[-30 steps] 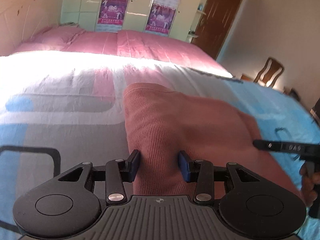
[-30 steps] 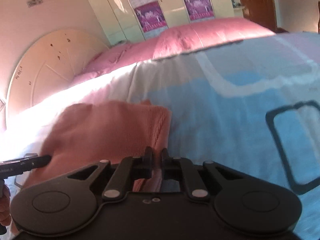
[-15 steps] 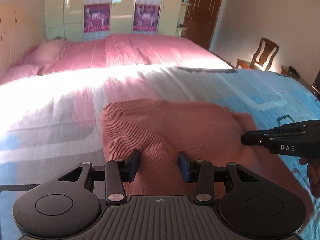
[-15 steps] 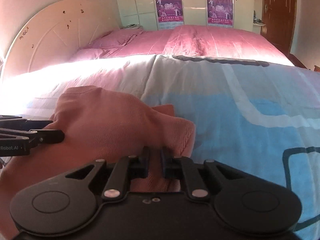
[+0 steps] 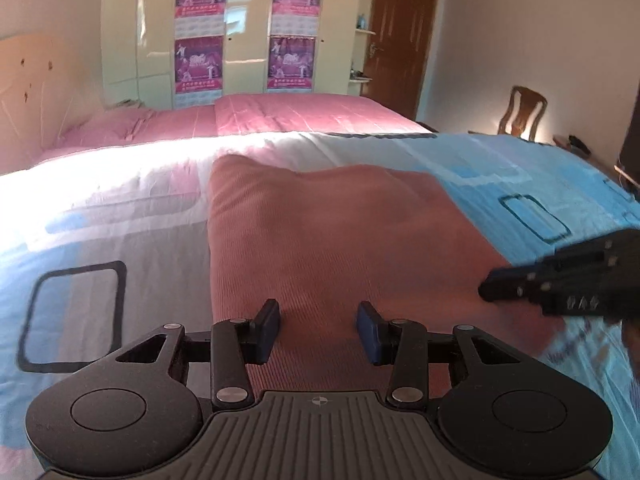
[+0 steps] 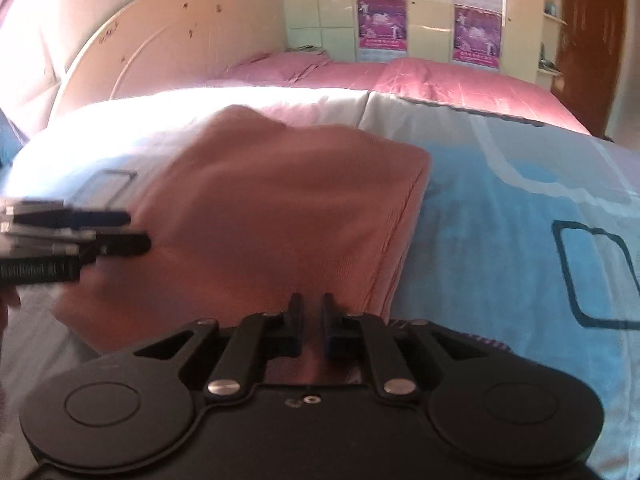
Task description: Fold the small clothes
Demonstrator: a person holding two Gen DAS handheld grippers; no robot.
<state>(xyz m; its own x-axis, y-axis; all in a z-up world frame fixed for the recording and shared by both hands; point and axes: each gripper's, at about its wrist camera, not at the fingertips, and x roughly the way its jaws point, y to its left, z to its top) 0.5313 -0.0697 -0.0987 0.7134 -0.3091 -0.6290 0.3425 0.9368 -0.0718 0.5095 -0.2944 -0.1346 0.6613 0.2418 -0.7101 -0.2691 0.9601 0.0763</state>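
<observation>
Left wrist view has the sweater (image 5: pixel 340 240) filling the middle of the frame, a salmon ribbed knit lying flat on the bedspread (image 5: pixel 100 240) as a rough rectangle, which suggests a fold is already made. At lower centre the left gripper (image 5: pixel 319 332) hangs over the near hem with its jaws apart and nothing pinched, the knit only passing beneath the gap. From the right edge the right gripper (image 5: pixel 486 290) reaches to the sweater's right side. Right wrist view shows that gripper (image 6: pixel 311 322) at lower centre: its jaws have just been opening, a narrow gap stands between them, and the cloth looks released, probably so the fold can settle
</observation>
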